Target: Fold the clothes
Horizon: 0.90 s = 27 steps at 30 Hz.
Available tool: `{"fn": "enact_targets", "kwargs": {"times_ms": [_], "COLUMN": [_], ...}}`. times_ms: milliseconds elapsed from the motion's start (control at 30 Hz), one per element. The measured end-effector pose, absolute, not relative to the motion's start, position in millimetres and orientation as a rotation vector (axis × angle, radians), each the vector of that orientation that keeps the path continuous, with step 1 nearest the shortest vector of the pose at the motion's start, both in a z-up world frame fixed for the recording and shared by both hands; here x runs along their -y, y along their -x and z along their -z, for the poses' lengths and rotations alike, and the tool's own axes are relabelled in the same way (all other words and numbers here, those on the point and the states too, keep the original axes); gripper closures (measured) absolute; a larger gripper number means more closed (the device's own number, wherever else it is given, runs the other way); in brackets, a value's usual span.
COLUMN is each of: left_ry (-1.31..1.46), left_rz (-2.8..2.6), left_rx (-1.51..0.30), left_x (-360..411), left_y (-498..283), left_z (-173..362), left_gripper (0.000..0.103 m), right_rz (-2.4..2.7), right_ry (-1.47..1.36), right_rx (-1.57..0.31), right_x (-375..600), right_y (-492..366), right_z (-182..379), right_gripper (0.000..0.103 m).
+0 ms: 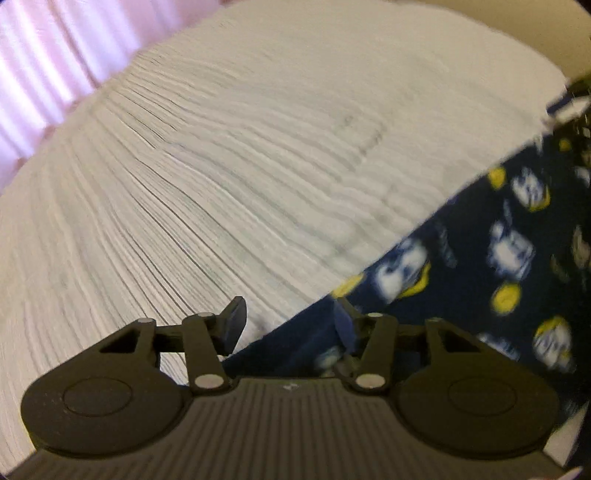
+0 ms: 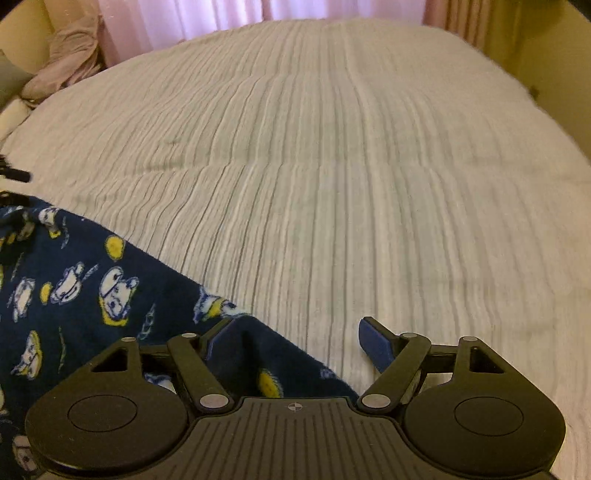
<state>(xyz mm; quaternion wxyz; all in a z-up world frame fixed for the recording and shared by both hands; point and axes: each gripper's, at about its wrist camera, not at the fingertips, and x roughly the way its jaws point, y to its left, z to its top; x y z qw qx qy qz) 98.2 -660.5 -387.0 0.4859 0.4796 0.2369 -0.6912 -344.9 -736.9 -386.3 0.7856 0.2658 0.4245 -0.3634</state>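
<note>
Navy garment (image 2: pixel 74 280) with white-yellow cartoon print, white ribbed bedspread (image 2: pixel 332 166), pink curtain (image 2: pixel 221 14)

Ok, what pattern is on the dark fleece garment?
Navy fleece garment with white cartoon animals and yellow blobs; clearest in the right wrist view.

Both grippers tip steeply downward. Left gripper (image 1: pixel 288 323): jaws apart, nothing pinched (its right finger is half lost against dark cloth). Right gripper (image 2: pixel 299 341): jaws spread wider, pads pressing on nothing.

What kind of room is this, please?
Most likely a bedroom. The navy printed garment lies on a wide bed with a white ribbed bedspread, with pale pink curtains behind it.
</note>
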Motion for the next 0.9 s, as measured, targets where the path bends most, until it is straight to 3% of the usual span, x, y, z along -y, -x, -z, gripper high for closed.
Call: {"fn": "enact_targets", "kwargs": {"times_ms": [267, 300, 333, 367, 467, 667, 900], "left_ry": [-1.284, -1.281, -1.279, -1.274, -1.275, -0.982, -0.767], "left_rz": [1.719, 1.719, 1.719, 1.739, 1.722, 1.616, 1.556], "left_rx": [-0.668, -0.673, -0.677, -0.663, -0.537, -0.497, -0.555], "left_x": [675, 675, 675, 671, 654, 592, 438], "left_y": [-126, -126, -126, -122, -109, -117, -93], "left_z": [424, 428, 432, 434, 431, 370, 301], "left_gripper": [0.053, 0.061, 0.071, 0.096, 0.100, 0.100, 0.100], "right_rz": [0.687, 0.691, 0.694, 0.695, 0.717, 0.832, 0.938], "right_ry": [-0.590, -0.588, -0.591, -0.599, -0.559, -0.370, -0.258], "right_rx": [-0.984, -0.986, -0.988, -0.989, -0.994, -0.963, -0.859], "right_x": [746, 747, 748, 749, 740, 696, 573], "right_y": [337, 335, 334, 333, 329, 332, 360], "right_z": [411, 413, 416, 417, 410, 371, 304], "right_gripper": [0.026, 0.026, 0.037, 0.059, 0.094, 0.098, 0.100]}}
